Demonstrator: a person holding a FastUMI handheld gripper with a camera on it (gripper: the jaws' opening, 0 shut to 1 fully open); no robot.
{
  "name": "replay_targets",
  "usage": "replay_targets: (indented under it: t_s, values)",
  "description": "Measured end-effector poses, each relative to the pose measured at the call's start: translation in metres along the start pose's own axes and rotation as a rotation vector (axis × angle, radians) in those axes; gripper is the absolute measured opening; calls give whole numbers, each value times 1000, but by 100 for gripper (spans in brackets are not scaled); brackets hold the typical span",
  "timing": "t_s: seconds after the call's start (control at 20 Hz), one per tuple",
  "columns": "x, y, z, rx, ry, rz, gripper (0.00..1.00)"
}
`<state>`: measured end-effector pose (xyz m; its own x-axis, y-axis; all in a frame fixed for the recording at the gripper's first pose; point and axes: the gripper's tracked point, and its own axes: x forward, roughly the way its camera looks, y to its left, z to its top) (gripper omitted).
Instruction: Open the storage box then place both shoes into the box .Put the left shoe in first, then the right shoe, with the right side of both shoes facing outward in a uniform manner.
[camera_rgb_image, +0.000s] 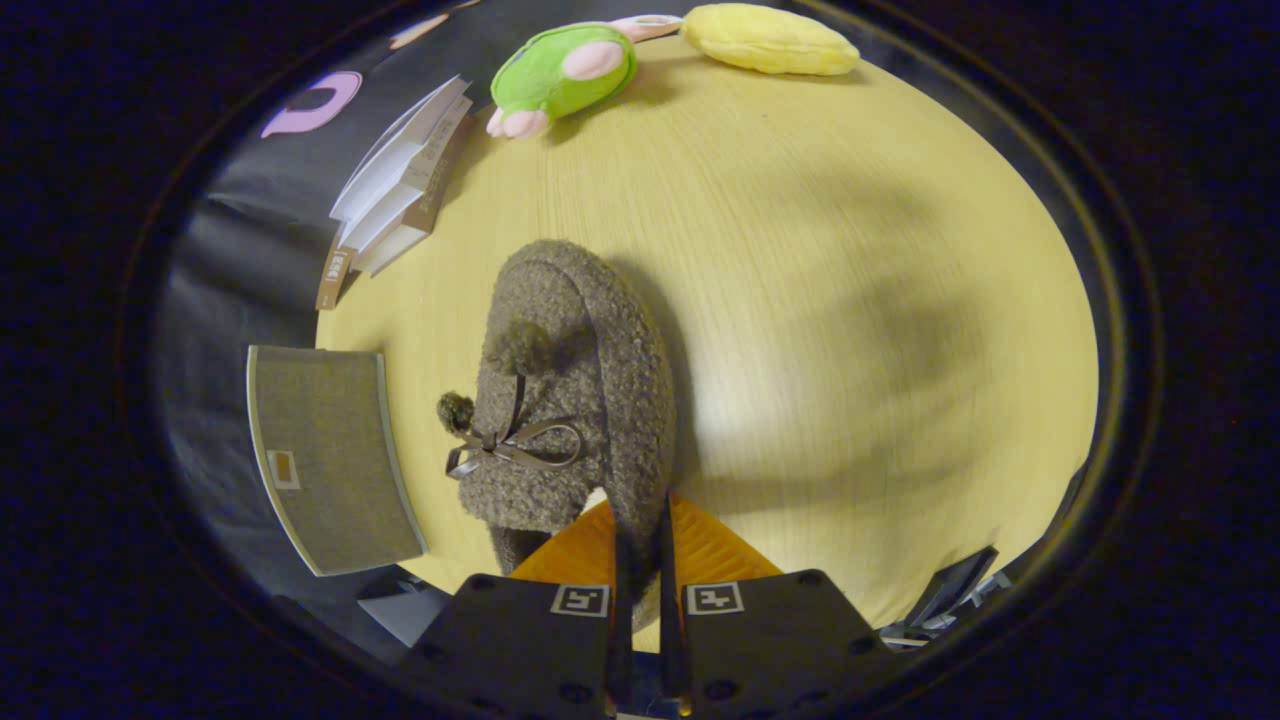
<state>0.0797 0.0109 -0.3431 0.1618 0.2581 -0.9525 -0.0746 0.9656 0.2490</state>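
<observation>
1. One fuzzy grey-brown slipper with two pompoms and a thin ribbon bow (570, 390) lies on the pale wooden round table (820, 300), toe pointing away, heel nearest the gripper (640, 560).
2. Both fingers are drawn close together, and the slipper's heel edge runs into the narrow gap between them; they appear clenched on that rim, though the contact itself is partly hidden.
3. To the left of the slipper, at the table's edge, sits a grey fabric storage box with a pale trim and a small label patch (330, 455). Its flat top panel faces the camera, and I cannot tell whether this is a closed lid or an opened flap.
4. Nothing of the box's inside is visible, so whether a shoe already lies in it cannot be told.
5. Far left, a stack of white books with brown spines (400, 185) rests against the booth wall. At the far edge lie a green plush toy with pink feet (560, 75) and a yellow plush banana (770, 40).
6. To do this step well, I judge the grip should stay firm on the heel rim, since the soft fleece may slip or sag when lifted.
7. The slipper should be carried left toward the box, kept level, and turned so its right side faces outward before it goes down.
8. Which foot this slipper fits cannot be told.
</observation>
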Motion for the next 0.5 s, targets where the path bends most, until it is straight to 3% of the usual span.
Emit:
replay_targets:
  t_s: [0.25, 0.5]
  values:
    - [-1, 6, -4, 54, -23, 104, 14]
    - [-11, 15, -3, 131, -79, 188, 5]
